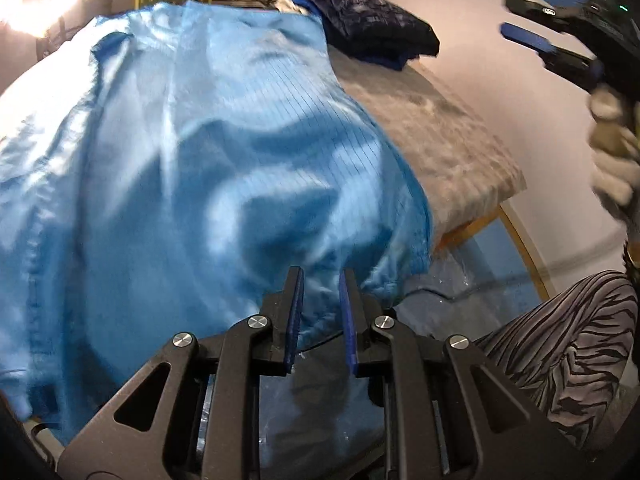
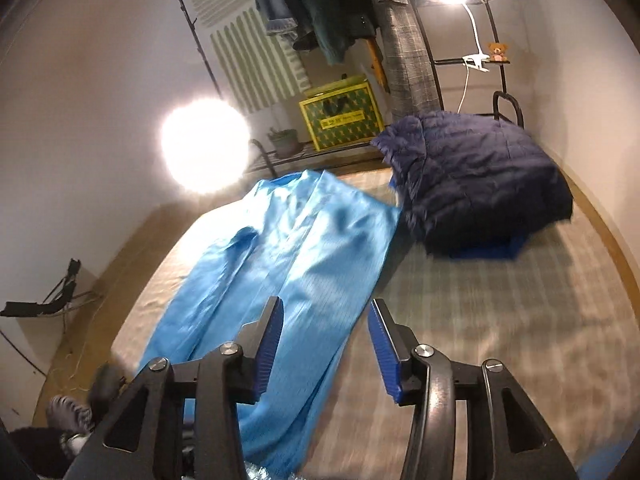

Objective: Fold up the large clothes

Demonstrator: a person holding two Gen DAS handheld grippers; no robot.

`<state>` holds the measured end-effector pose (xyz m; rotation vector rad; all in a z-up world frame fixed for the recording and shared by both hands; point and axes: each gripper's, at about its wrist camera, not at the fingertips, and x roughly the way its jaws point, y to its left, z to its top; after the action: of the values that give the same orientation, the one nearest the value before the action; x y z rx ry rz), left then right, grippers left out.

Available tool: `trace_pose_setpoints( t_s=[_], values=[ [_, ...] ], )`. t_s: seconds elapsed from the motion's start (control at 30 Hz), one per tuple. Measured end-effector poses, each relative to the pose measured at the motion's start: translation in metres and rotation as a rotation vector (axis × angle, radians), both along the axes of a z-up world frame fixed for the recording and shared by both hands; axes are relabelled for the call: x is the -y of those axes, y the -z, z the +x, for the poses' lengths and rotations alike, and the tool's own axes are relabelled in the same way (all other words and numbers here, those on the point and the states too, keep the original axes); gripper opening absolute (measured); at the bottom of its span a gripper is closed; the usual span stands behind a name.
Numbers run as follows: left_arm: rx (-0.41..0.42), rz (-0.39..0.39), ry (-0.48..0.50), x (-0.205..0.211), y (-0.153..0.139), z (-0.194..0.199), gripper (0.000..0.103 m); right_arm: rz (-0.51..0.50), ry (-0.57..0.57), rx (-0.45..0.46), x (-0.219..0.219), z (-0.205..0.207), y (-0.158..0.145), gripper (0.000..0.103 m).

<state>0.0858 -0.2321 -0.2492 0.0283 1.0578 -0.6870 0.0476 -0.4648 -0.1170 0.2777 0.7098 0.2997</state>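
Observation:
A large shiny light-blue garment (image 1: pixel 192 152) lies spread on the table and hangs over its near edge; it also shows in the right wrist view (image 2: pixel 288 264). My left gripper (image 1: pixel 321 276) is open with a narrow gap, at the garment's hanging hem; nothing is clamped between its pads. My right gripper (image 2: pixel 324 308) is open and empty, held above the garment's right edge. It also appears in the left wrist view (image 1: pixel 532 24) at the upper right, above the table.
A folded dark navy quilted jacket (image 2: pixel 480 184) sits on the checked table cover (image 2: pixel 500 320) at the far right. A yellow-green box (image 2: pixel 340 116), hanging clothes and bright lamps stand behind. The person's striped trousers (image 1: pixel 560 344) are at the table's near side.

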Motion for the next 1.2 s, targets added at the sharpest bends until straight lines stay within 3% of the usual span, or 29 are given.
trace_pose_setpoints(
  t_s=[0.13, 0.27, 0.4, 0.47, 0.53, 0.6, 0.7, 0.83, 0.97, 1.07, 1.2],
  values=[
    [-0.031, -0.016, 0.019, 0.018, 0.016, -0.007, 0.016, 0.03, 0.007, -0.041, -0.002, -0.018, 0.017, 0.047],
    [-0.014, 0.018, 0.052, 0.033, 0.022, -0.016, 0.016, 0.05, 0.021, -0.044, 0.004, -0.025, 0.022, 0.045],
    [0.013, -0.032, 0.026, 0.027, 0.013, -0.021, 0.017, 0.081, 0.022, -0.035, 0.012, -0.028, 0.023, 0.045],
    [0.071, -0.034, -0.008, 0.02, 0.0, -0.03, 0.022, 0.098, 0.019, -0.039, 0.015, -0.027, 0.026, 0.045],
    [0.15, -0.036, -0.043, 0.015, -0.011, -0.042, 0.048, 0.11, 0.013, -0.04, 0.017, -0.028, 0.026, 0.045],
    [0.208, -0.023, -0.038, 0.021, -0.017, -0.054, 0.058, 0.117, 0.008, -0.027, 0.018, -0.031, 0.024, 0.045],
    [0.275, 0.052, 0.012, 0.047, -0.015, -0.062, 0.058, 0.131, 0.001, 0.008, 0.02, -0.036, 0.017, 0.047],
    [0.306, 0.121, 0.053, 0.086, -0.004, -0.06, 0.058, 0.165, 0.027, 0.049, 0.031, -0.044, 0.01, 0.06],
    [0.324, 0.175, 0.057, 0.108, 0.008, -0.053, 0.058, 0.215, 0.057, 0.061, 0.049, -0.05, 0.01, 0.06],
    [0.356, 0.267, 0.068, 0.121, 0.022, -0.05, 0.058, 0.234, 0.071, 0.057, 0.058, -0.05, 0.013, 0.06],
    [0.438, 0.35, 0.089, 0.13, 0.032, -0.053, 0.057, 0.261, 0.065, 0.048, 0.062, -0.05, 0.016, 0.06]
  ],
)
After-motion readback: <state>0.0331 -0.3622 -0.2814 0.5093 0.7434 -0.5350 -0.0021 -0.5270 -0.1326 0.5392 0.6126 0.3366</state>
